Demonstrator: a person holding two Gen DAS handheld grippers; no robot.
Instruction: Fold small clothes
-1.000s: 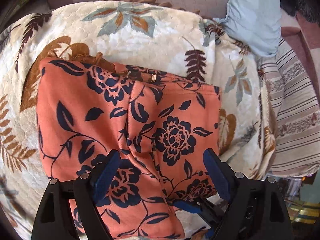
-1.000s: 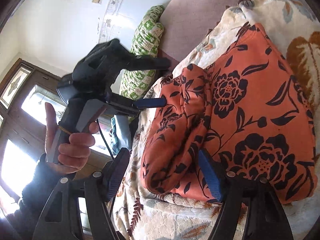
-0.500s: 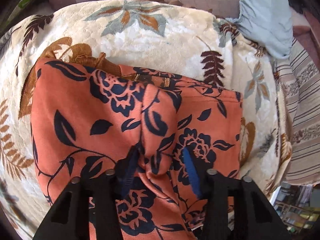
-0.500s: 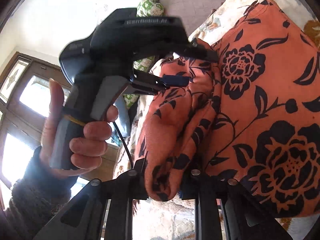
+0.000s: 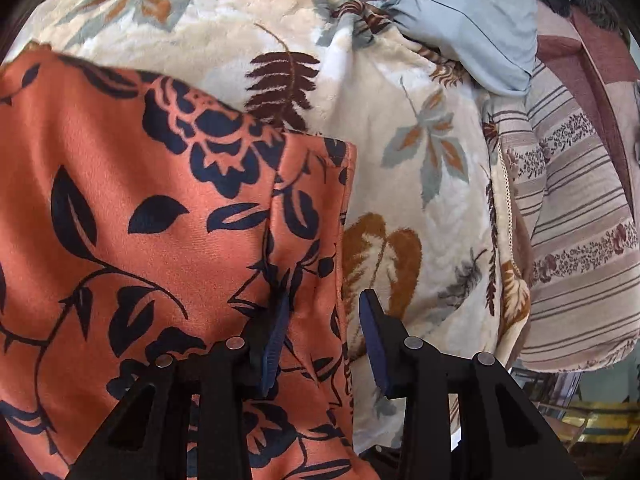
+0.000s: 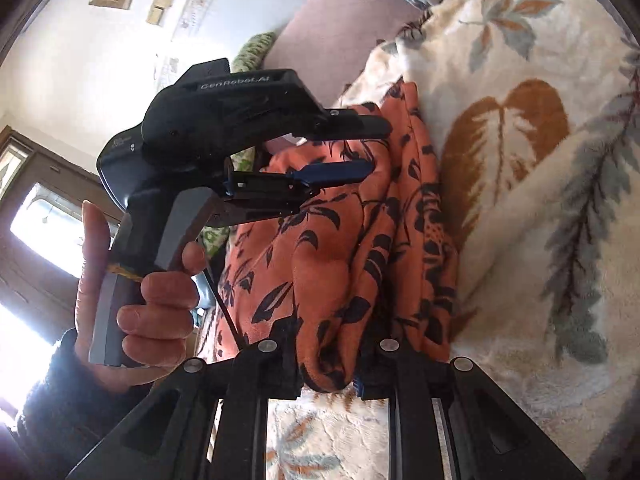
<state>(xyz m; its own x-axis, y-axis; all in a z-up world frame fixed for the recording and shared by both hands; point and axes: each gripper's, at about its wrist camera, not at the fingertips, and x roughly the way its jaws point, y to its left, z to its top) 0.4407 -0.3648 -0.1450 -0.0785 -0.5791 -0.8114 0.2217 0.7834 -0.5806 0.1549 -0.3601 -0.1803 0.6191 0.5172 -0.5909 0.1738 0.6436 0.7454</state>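
One readable mark here: in the right wrist view, pale lettering runs along the top of the black housing of the left gripper [image 6: 340,148], and it reads "GenRobot.AI". Lower on the same housing, near its rounded back end, sits a tiny pale mark, too small to make out. In the left wrist view, no lettering, label or number can be read anywhere.

A cream leaf-print blanket [image 5: 400,92] carries the orange floral garment [image 5: 140,200].
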